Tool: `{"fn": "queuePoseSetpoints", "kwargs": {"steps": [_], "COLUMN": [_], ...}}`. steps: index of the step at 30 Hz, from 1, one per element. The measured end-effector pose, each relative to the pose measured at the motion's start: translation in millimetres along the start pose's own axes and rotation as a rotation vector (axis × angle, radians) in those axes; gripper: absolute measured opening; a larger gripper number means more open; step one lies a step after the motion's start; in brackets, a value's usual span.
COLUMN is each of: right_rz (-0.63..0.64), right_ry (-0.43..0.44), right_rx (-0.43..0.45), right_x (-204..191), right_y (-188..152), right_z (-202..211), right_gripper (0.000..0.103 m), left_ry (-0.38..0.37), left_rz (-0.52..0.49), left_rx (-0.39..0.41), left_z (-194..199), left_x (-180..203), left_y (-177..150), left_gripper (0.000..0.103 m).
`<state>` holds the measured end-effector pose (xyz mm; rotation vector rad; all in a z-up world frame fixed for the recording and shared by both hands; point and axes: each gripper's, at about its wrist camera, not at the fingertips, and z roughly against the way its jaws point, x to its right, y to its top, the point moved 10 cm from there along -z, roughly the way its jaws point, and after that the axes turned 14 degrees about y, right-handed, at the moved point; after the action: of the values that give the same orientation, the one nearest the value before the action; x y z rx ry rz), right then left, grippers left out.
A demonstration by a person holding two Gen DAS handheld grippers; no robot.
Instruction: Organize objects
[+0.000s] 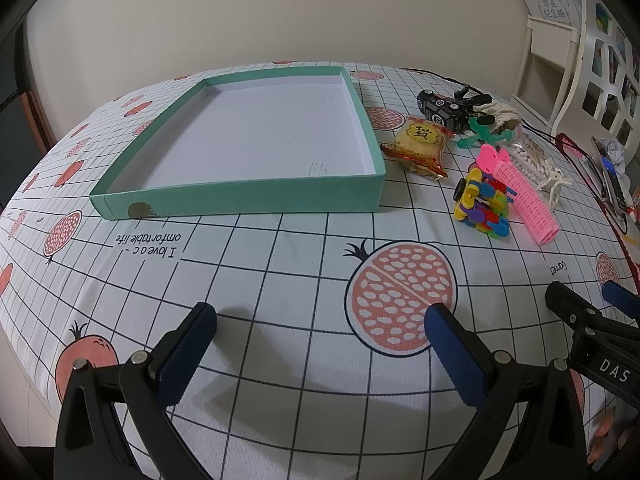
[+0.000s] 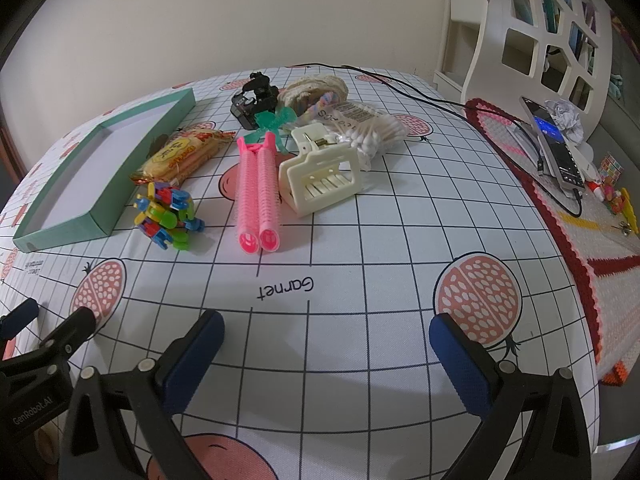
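Observation:
An empty green box lid (image 1: 240, 196) (image 2: 68, 224) lies on the table. To its right sit a snack packet (image 1: 418, 146) (image 2: 180, 154), a colourful block toy (image 1: 482, 208) (image 2: 168, 216), pink hair rollers (image 1: 524, 200) (image 2: 256, 192), a cream hair claw (image 2: 320, 176), a bag of cotton swabs (image 2: 372, 130), a green toy (image 2: 276, 120), a black toy (image 1: 444, 108) (image 2: 252, 104) and a rope bundle (image 2: 316, 88). My left gripper (image 1: 320, 344) is open and empty near the front edge. My right gripper (image 2: 326, 348) is open and empty, well short of the objects.
The tablecloth (image 1: 280, 280) has a grid and pomegranate print. A crocheted mat (image 2: 592, 240) at the right holds a phone (image 2: 554, 144) with a cable and small toys (image 2: 616, 192). A white shelf (image 2: 540, 32) stands behind. A wall is at the back.

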<state>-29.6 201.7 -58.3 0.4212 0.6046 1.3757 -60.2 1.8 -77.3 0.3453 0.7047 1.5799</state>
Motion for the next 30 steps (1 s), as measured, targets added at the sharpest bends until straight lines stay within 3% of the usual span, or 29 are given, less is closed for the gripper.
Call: {"fn": "queuePoseSetpoints", "kwargs": {"steps": [8,17,27,30], "right_rz": [-0.023,-0.007,0.01,0.028], "right_ry": [0.007,0.047,0.054,0.051], "right_rx": [0.006,0.033,-0.032,-0.075], "right_x": [2.0,-1.2,7.4,11.3], "right_y": [8.5,67.6,120.2,125.9], "right_z": [5.4,33.8,34.4,22.9], "right_gripper": [0.103,0.103,0.103,0.096], "left_ry": [-0.051,-0.084,-0.106,-0.105], "left_rz": [0.008,-0.105,-0.179,-0.211], "left_rx": [-0.026,-0.043,-0.12,-0.146], "left_z": [3.3,25.5,31.1,29.0], "left_x": [5.6,35.3,62.7,73.2], "left_y": [2.4,40.0,79.9,84.0], "left_gripper": [0.103,0.099,0.092,0.089]}}
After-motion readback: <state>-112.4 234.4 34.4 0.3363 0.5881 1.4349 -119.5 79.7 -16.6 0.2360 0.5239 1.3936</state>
